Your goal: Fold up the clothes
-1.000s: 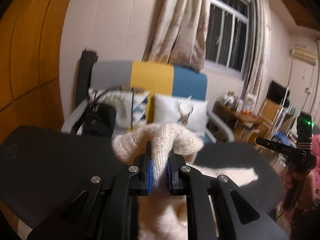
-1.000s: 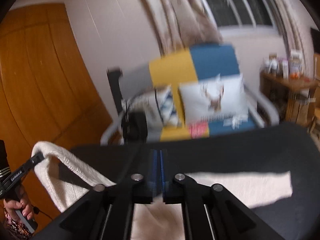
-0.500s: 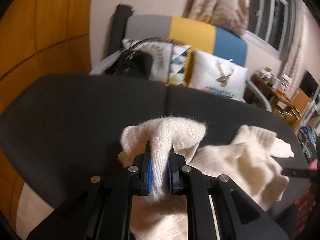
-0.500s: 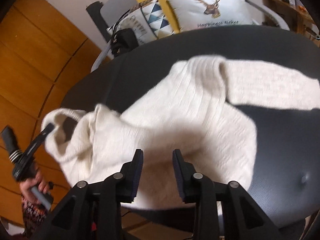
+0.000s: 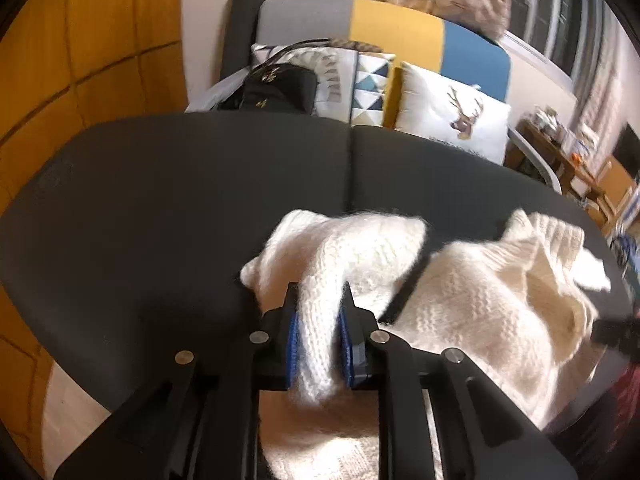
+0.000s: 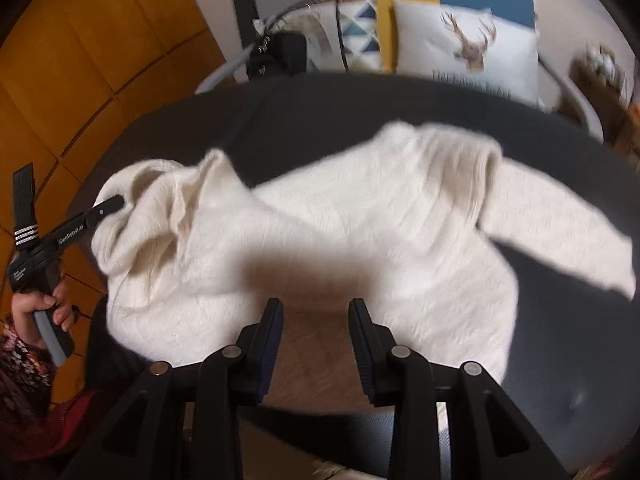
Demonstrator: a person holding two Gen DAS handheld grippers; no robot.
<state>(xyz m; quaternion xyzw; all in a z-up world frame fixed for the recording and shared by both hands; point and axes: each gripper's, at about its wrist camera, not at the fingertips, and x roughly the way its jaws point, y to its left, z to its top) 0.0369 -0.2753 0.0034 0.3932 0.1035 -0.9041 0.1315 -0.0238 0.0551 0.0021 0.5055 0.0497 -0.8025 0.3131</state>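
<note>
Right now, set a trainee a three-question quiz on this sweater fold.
1. True or false: the left gripper is shut on the cream sweater.
2. The right gripper is: A open, B shut on a sleeve, C out of view.
3. The sweater lies on a dark ____.

Key: 1 true. 2 A. 3 table.

sweater (image 6: 360,232): motion-blurred | near hem behind right tongs (image 6: 316,312)
</note>
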